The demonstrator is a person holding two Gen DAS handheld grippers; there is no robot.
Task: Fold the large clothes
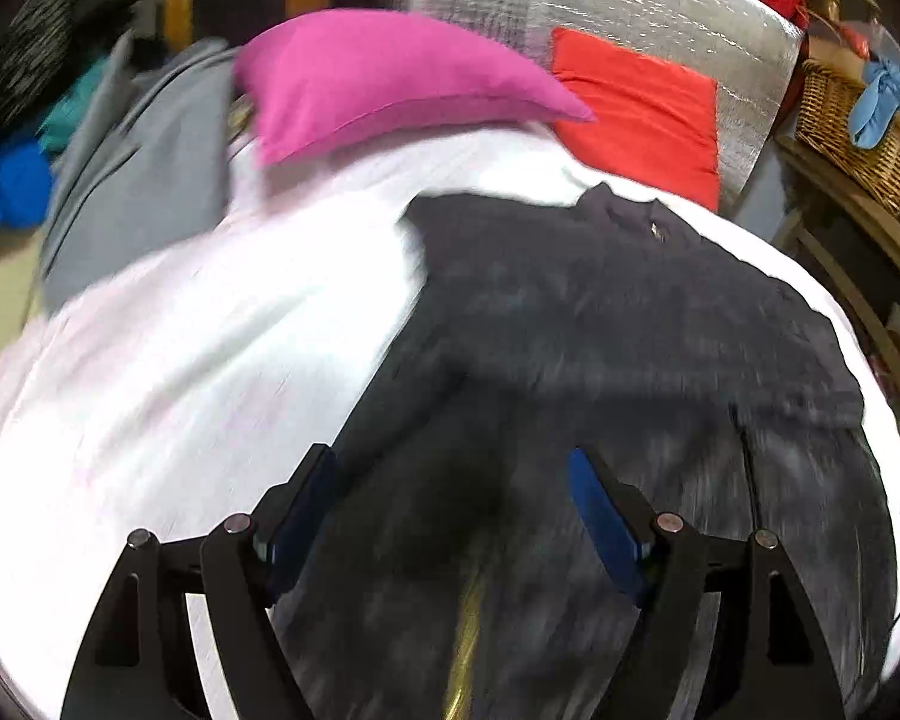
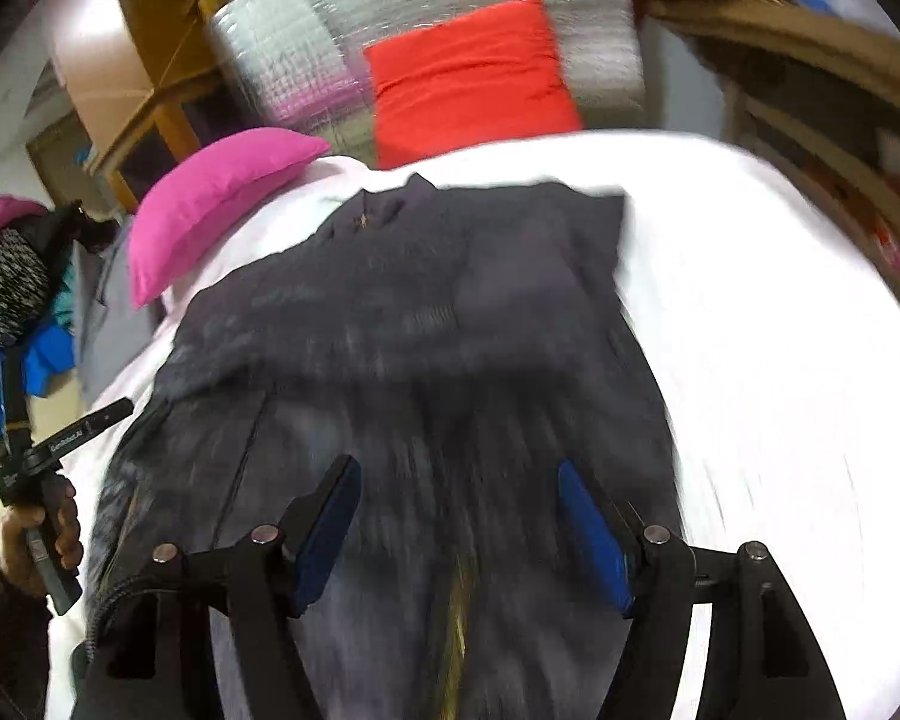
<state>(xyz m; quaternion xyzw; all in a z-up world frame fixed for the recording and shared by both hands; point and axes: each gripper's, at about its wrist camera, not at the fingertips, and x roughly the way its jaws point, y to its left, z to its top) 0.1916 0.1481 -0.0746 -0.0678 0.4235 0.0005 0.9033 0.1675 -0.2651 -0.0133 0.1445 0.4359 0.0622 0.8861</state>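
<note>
Both jaw pairs standing apart with nothing between them; I'm hovering over the near end of the dark jacket (image 1: 600, 324).

Blue pads on the left gripper (image 1: 453, 516) and the right gripper (image 2: 459, 525) are gaping, clamped on nothing, cloth only beneath them. I'm reading the jacket as lying flat on the white bed sheet (image 1: 180, 372), long axis running straight away from both jaws, collar at the far end near the pink pillow (image 1: 390, 72) and red cushion (image 1: 642, 102), near hem under my fingers. I'm judging neither hand clearly nearer; each is sitting over its own side of the hem. Right wrist view is showing what the left cannot: the person's left hand (image 2: 42, 534) gripping its handle, and a far corner already folded in. Motion blur is hiding the hem edge itself.
</note>
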